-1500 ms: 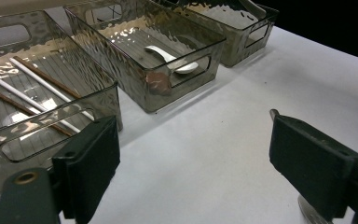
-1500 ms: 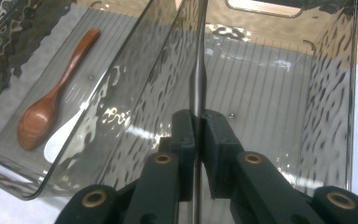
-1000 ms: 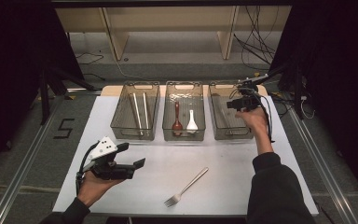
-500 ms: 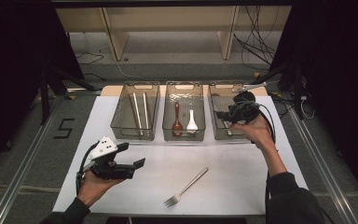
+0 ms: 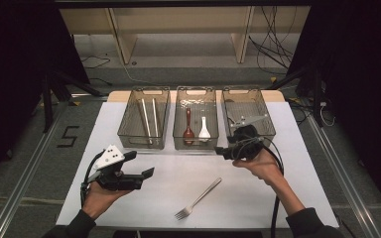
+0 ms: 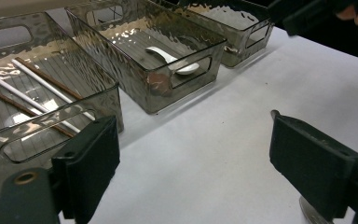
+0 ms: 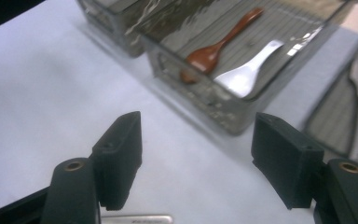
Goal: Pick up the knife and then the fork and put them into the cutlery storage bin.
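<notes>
The right gripper (image 5: pixel 220 150), jaws just opened and empty, has been drawn from the right bin (image 5: pixel 248 117) toward the fork (image 5: pixel 198 199) at six o'clock; the left gripper's (image 5: pixel 149 172) jaws are held open.

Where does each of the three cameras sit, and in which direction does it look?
High view: above the person's side, looking forward and down on the white table; both forearms, left gripper and right gripper show.
Left gripper view: rides on the left gripper, facing the three bins; its open jaws show.
Right gripper view: rides on the right gripper, facing the middle bin; its jaws have just been opening, nothing between them.
Shared: all show the white spoon.
</notes>
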Available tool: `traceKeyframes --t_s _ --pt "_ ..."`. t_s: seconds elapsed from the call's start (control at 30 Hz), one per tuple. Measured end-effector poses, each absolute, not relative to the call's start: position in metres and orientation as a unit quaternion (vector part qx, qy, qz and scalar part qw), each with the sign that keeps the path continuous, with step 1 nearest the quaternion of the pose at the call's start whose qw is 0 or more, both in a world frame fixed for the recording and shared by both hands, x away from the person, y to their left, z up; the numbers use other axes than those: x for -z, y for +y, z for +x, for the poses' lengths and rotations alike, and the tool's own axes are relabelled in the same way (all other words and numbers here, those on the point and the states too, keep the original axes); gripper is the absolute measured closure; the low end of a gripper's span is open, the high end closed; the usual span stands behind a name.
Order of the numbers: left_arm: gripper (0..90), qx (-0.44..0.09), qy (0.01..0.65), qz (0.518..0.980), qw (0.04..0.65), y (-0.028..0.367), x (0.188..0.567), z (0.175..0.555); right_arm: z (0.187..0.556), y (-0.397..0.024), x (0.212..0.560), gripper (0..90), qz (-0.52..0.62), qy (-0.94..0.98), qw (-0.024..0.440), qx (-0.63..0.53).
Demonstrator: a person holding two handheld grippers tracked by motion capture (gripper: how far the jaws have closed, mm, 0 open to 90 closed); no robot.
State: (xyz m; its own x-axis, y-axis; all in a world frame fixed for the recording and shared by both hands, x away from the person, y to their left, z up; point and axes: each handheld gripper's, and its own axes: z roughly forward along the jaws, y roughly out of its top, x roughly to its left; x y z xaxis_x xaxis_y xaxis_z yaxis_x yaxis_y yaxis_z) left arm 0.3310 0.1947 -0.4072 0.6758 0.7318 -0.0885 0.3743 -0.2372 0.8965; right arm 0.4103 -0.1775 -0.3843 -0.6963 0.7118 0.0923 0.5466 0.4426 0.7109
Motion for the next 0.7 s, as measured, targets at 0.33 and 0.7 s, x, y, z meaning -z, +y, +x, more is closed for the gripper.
traceKeyframes --t_s 0.33,0.7 --pt "15.4 -0.182 0.361 0.764 0.503 0.197 0.406 0.331 0.396 -0.158 0.413 29.1 0.352 0.868 0.082 -0.34" --pt "15.4 -0.184 0.357 0.766 0.502 0.196 0.406 0.331 0.392 -0.146 0.435 69.4 0.332 0.891 0.08 -0.298"
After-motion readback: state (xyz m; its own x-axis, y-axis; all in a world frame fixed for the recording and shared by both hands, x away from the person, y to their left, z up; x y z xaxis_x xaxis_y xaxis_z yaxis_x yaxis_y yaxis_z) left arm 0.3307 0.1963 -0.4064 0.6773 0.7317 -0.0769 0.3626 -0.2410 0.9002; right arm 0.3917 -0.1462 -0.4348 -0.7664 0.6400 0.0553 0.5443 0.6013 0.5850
